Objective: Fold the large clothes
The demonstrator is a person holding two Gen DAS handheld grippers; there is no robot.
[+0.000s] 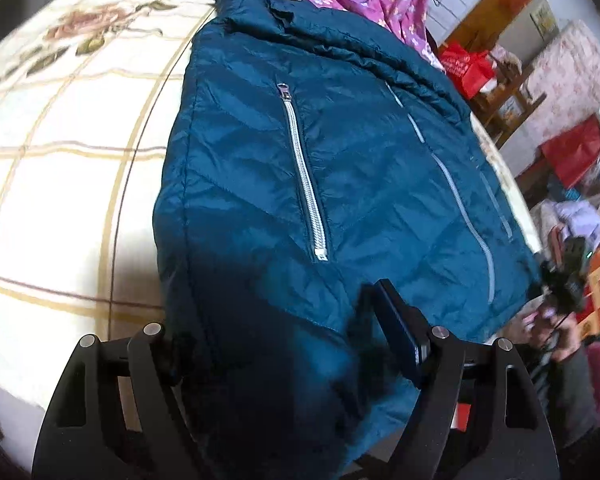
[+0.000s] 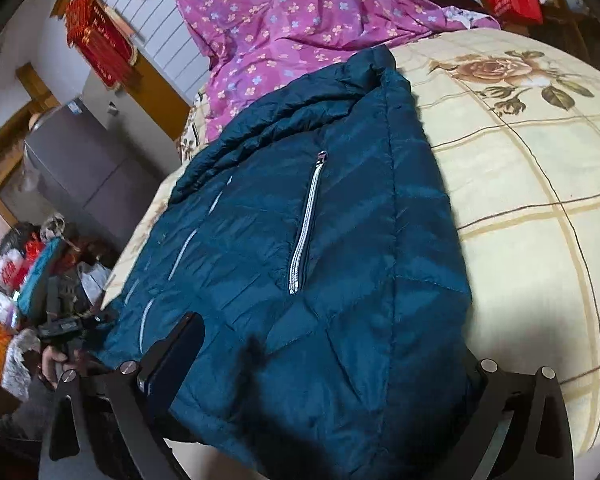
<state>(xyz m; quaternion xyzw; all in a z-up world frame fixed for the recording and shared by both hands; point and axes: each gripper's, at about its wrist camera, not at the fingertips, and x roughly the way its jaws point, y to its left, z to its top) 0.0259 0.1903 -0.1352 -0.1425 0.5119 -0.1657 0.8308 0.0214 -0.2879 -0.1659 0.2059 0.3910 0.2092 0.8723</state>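
A dark teal quilted jacket with silver zips lies on a cream checked bedspread; it also shows in the right wrist view. My left gripper stands open at the jacket's near hem, which bunches up between its two fingers. My right gripper is open at the same hem, with cloth filling the gap between its fingers. The far finger of each gripper is partly hidden by the jacket. The other gripper and the hand holding it show at the edge of each view.
A purple flowered quilt lies heaped at the head of the bed, just past the jacket's collar. Beyond the bed's edge are red bags, a grey cabinet and clutter on the floor.
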